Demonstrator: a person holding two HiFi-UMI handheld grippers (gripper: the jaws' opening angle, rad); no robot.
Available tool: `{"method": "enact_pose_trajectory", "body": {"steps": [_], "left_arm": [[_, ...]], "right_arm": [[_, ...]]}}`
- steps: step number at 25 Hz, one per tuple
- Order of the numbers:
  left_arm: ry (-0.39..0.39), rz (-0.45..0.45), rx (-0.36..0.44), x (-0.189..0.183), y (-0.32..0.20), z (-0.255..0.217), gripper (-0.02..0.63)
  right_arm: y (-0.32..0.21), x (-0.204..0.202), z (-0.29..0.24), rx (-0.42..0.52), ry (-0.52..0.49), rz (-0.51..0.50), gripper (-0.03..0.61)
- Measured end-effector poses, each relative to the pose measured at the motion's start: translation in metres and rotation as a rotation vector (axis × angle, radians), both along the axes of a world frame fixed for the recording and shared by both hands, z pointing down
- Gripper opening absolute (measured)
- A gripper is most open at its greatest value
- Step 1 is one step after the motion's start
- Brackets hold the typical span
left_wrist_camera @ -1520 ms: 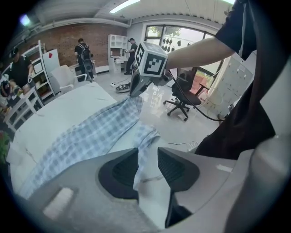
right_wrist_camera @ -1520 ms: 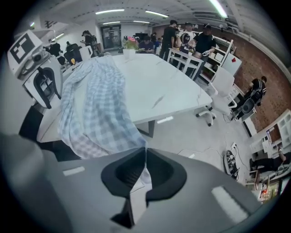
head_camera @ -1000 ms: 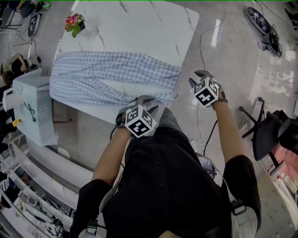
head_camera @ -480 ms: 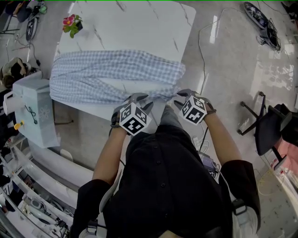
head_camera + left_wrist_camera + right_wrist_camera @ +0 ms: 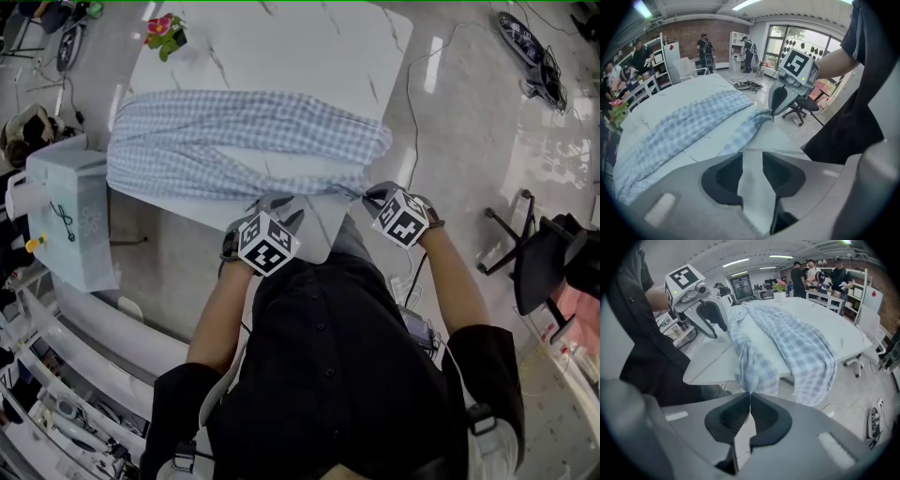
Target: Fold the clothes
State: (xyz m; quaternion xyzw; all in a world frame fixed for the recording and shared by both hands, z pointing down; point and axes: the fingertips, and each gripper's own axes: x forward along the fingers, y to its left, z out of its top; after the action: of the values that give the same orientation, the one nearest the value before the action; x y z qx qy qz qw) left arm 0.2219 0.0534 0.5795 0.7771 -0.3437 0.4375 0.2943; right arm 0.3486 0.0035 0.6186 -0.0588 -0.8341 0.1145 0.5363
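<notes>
Your right gripper (image 5: 373, 195) has swung in from beside the table's 3 o'clock edge to the cloth's near corner, and its jaws have just been closing with fabric between them. Your left gripper (image 5: 277, 202) has slid a little along the near edge.

The white marble table (image 5: 281, 47) fills the upper middle of the head view. The blue-and-white checked garment (image 5: 253, 136) lies across it from 9 to 3 o'clock, bunched lengthwise. Its 3 o'clock end droops over the table edge.

At the garment's 5 o'clock corner your right gripper is clamped tight on a thin pinch of checked fabric. At about 6 o'clock your left gripper hangs over the near table edge with its jaws partly apart. Only pale tabletop shows through the gap, so it grips nothing, and the cloth's edge lies just beyond its tips. A small pot of flowers (image 5: 165, 28) stands at the table's 11 o'clock corner, well apart from the cloth.

The likely trouble is that narrow pinch: tug hard and the fabric may slip free. If you lift with one side held, the garment will probably twist. Drag it toward 3 o'clock and the overhanging end could pull the rest off the table.
</notes>
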Motion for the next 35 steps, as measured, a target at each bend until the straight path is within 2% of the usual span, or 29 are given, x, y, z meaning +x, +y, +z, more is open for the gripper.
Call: {"method": "enact_pose_trajectory", "body": {"steps": [3,5,9,12,16,23,27,30,34,35], "left_arm": [[-0.007,0.027,0.006,-0.008,0.005,0.002,0.143],[-0.009,0.041,0.014,-0.013,0.008,0.002,0.143],[-0.032,0.082,0.034,-0.026,0.012,0.003,0.143],[-0.061,0.125,0.029,-0.036,0.016,0.007,0.143],[-0.097,0.172,0.042,-0.045,0.014,0.010,0.144],[-0.074,0.193,0.036,-0.051,0.011,0.008,0.144],[-0.073,0.188,0.032,-0.056,0.009,0.011,0.144],[-0.074,0.201,0.030,-0.055,0.009,0.013,0.144],[-0.074,0.208,0.024,-0.053,0.012,0.018,0.144],[-0.075,0.206,0.027,-0.053,0.013,0.019,0.144]], "right_arm": [[-0.003,0.004,0.001,0.076,0.016,0.077,0.017],[-0.003,0.004,-0.003,0.110,0.009,0.136,0.115],[0.014,-0.011,-0.023,0.094,-0.074,0.238,0.092],[0.024,-0.023,-0.023,0.097,-0.084,0.287,0.092],[0.024,-0.024,-0.008,0.151,-0.013,0.253,0.103],[0.016,-0.040,-0.031,0.102,-0.079,0.336,0.103],[0.012,-0.049,-0.021,0.126,-0.044,0.320,0.103],[0.013,-0.049,-0.017,0.118,-0.020,0.303,0.089],[0.014,-0.049,-0.015,0.123,0.001,0.270,0.014],[0.014,-0.049,-0.017,0.125,0.002,0.265,0.014]]}}
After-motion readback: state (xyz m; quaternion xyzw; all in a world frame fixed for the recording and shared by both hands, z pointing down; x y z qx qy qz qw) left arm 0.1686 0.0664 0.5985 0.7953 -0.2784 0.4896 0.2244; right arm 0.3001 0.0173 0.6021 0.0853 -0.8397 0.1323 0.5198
